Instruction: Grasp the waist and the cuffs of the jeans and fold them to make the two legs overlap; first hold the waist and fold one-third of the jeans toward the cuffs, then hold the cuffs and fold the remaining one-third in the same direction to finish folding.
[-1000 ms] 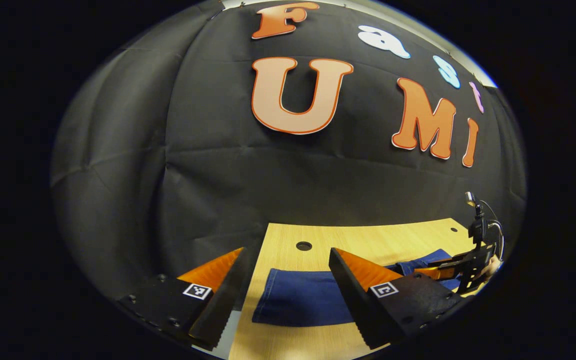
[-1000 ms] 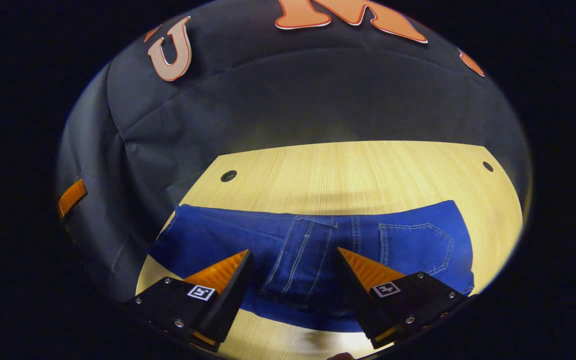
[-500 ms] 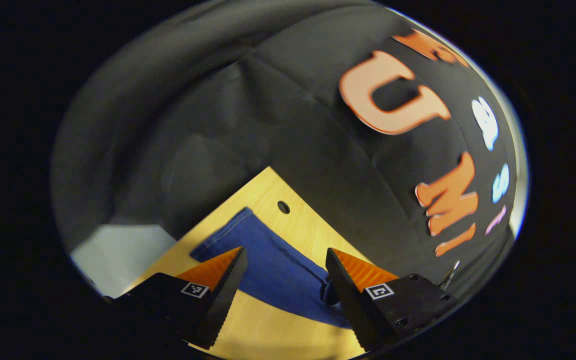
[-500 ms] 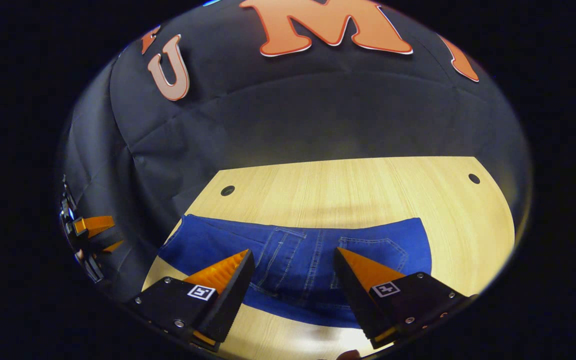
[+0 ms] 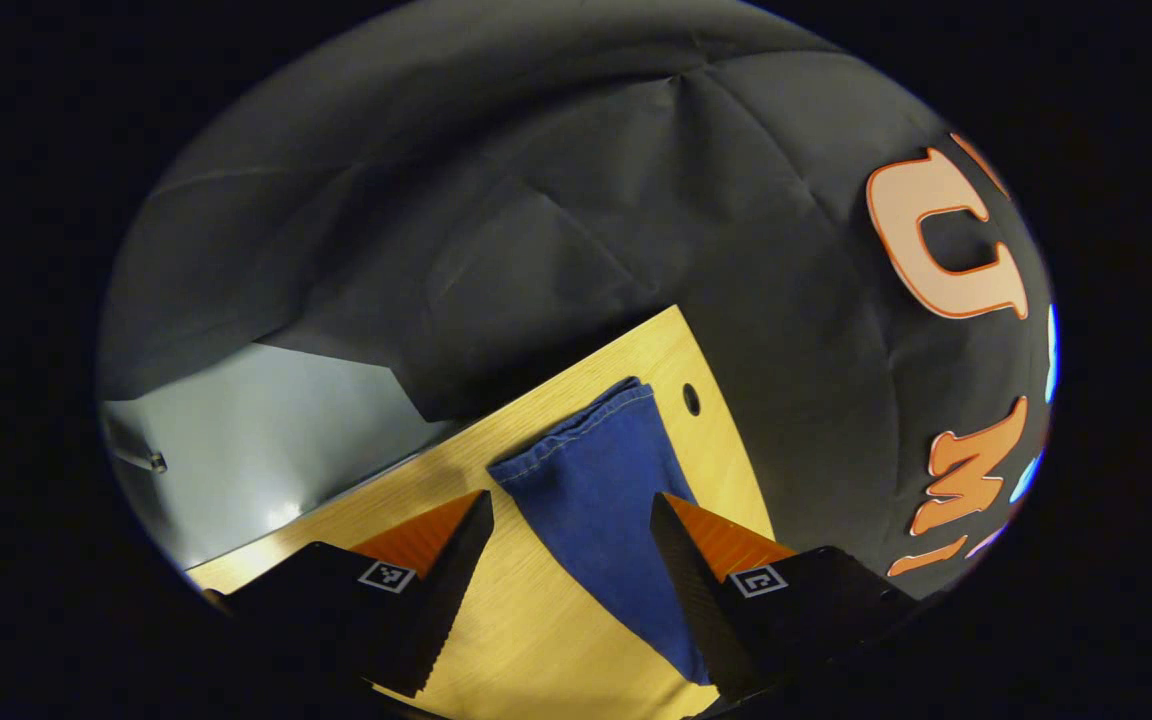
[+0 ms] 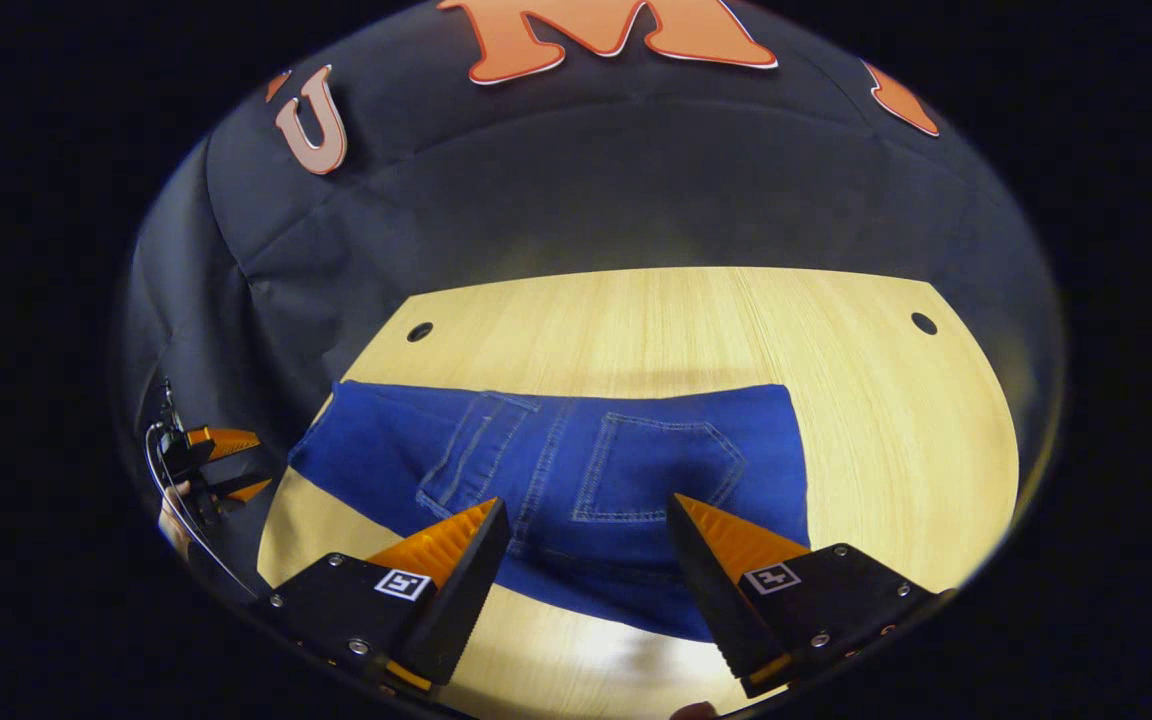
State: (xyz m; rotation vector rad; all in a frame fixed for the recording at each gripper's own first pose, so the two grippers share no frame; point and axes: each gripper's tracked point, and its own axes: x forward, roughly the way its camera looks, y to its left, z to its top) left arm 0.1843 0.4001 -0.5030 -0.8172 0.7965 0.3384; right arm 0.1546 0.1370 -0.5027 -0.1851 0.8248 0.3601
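Jeans (image 6: pixel 556 470) lying flat along the table (image 6: pixel 716 320), waist end sitting just ahead of the gaping right hand-held gripper (image 6: pixel 584 560), cuffs (image 5: pixel 576 425) lying ahead of the gaping left hand-held gripper (image 5: pixel 571 560).

The left gripper (image 5: pixel 568 520) has swung round from facing the booth wall to pointing at the cuff end of the jeans (image 5: pixel 601 490). In the right gripper view the jeans' pocket (image 6: pixel 656 465) has shifted leftward between the right gripper (image 6: pixel 586 525) fingers.
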